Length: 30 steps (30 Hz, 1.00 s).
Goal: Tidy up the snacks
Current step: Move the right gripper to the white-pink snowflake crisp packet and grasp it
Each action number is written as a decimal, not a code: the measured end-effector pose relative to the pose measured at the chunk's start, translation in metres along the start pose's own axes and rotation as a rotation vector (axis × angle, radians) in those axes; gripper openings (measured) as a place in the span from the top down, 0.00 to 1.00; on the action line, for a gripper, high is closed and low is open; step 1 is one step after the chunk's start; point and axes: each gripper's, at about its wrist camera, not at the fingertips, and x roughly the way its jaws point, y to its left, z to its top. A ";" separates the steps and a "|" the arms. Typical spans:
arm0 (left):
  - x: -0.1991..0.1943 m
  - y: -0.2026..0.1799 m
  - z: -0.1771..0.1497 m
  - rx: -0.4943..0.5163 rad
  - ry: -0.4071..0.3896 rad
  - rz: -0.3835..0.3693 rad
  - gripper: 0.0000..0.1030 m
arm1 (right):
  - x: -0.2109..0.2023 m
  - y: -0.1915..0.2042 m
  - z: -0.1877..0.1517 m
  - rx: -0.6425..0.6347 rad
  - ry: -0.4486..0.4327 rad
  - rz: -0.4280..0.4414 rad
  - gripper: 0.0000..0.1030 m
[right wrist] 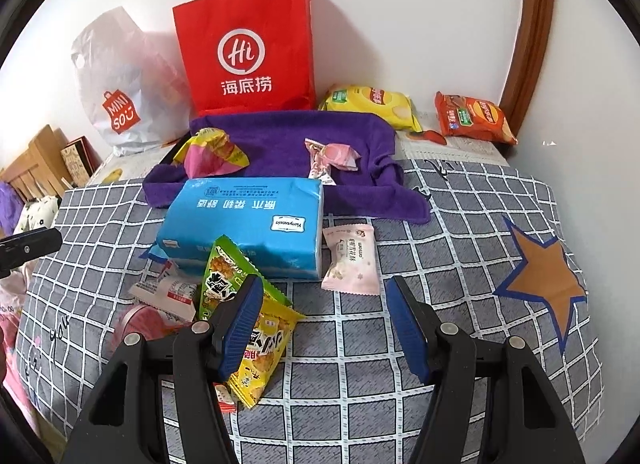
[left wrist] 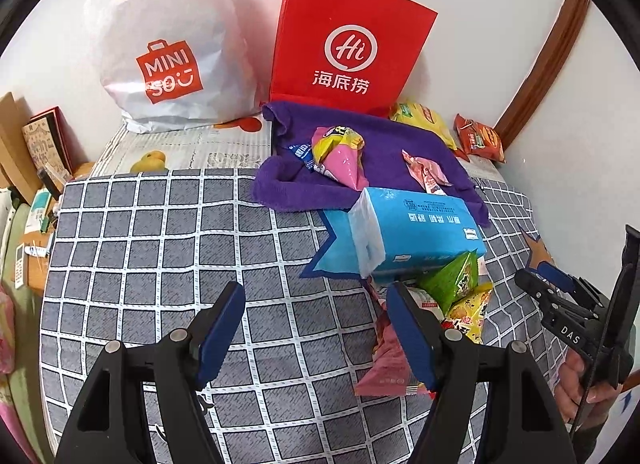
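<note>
Right wrist view: both my right gripper (right wrist: 324,328) and left gripper (left wrist: 316,334) gape empty; green (right wrist: 224,276) and yellow crinkly snack packets (right wrist: 260,348) lie against the blue "Yunyuexin" tissue pack (right wrist: 248,220), before the red "Hi" paper bag (right wrist: 244,52)

Small snack packets (right wrist: 256,328) lie scattered flat beside the tissue pack (right wrist: 248,224).

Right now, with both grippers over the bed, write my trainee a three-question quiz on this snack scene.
1. True or false: the blue tissue pack lies partly on the purple towel.
2. Which stands against the wall behind the towel? A) red paper bag B) basket C) bottle
3. Fill in: the right gripper and left gripper are both ____.

Key: 1 true; 2 A; 3 open
</note>
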 end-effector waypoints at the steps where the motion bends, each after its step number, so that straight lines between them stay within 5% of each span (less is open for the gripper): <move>1: 0.000 -0.001 0.000 0.005 -0.001 0.001 0.31 | 0.000 0.000 0.000 0.001 0.000 0.001 0.38; 30: 0.001 -0.004 -0.006 0.011 0.003 0.019 0.31 | 0.006 -0.008 -0.003 0.012 0.002 0.024 0.38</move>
